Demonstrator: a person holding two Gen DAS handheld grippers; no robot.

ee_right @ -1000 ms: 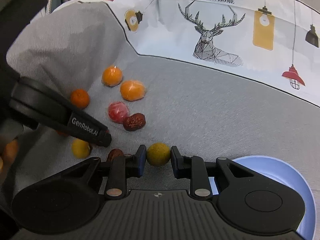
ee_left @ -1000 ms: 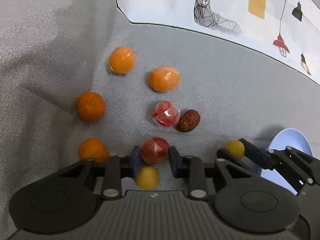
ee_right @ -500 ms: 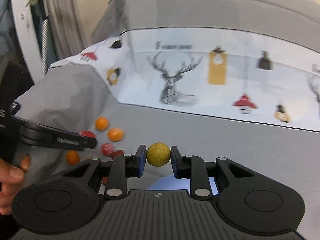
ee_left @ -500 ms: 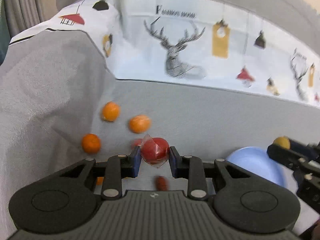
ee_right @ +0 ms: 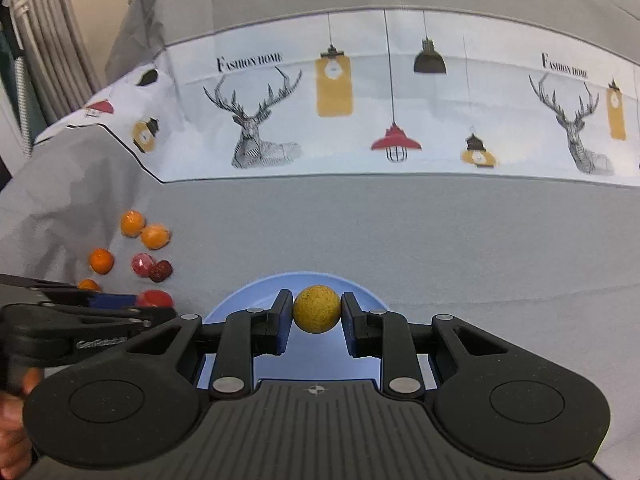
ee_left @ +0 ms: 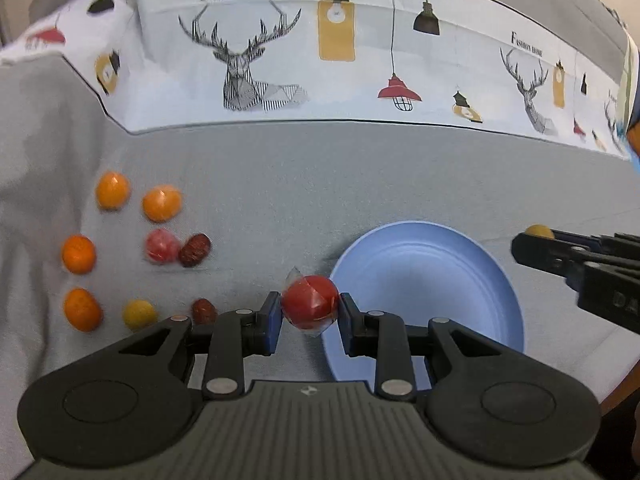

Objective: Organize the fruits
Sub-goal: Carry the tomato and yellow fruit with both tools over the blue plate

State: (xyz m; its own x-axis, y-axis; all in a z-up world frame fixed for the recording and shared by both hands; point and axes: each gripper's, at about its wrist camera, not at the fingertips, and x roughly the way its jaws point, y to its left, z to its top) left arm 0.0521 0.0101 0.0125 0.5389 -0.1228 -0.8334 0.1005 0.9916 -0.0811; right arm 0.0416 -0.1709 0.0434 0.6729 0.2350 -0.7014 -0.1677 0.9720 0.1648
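Note:
My left gripper (ee_left: pixel 310 308) is shut on a red fruit in clear wrap (ee_left: pixel 309 306), held just left of the blue bowl (ee_left: pixel 424 264). My right gripper (ee_right: pixel 317 315) is shut on a small yellow fruit (ee_right: pixel 317 309), above the near part of the blue bowl (ee_right: pixel 248 300). From the left wrist view the right gripper (ee_left: pixel 538 236) reaches in from the right, past the bowl's right rim. In the right wrist view the left gripper (ee_right: pixel 154 300) sits at the lower left with its red fruit. The bowl looks empty.
On the grey cloth to the left lie several oranges (ee_left: pixel 113 190), a wrapped red fruit (ee_left: pixel 162 245), two dark red dates (ee_left: pixel 195 249), and a yellow fruit (ee_left: pixel 138 314). A patterned white cloth band (ee_left: pixel 336 64) runs across the back. A hand (ee_right: pixel 12 436) shows at the lower left.
Both grippers rose and moved right from the fruit cluster toward the blue bowl, each carrying its fruit. The bowl now sits right in front of them.

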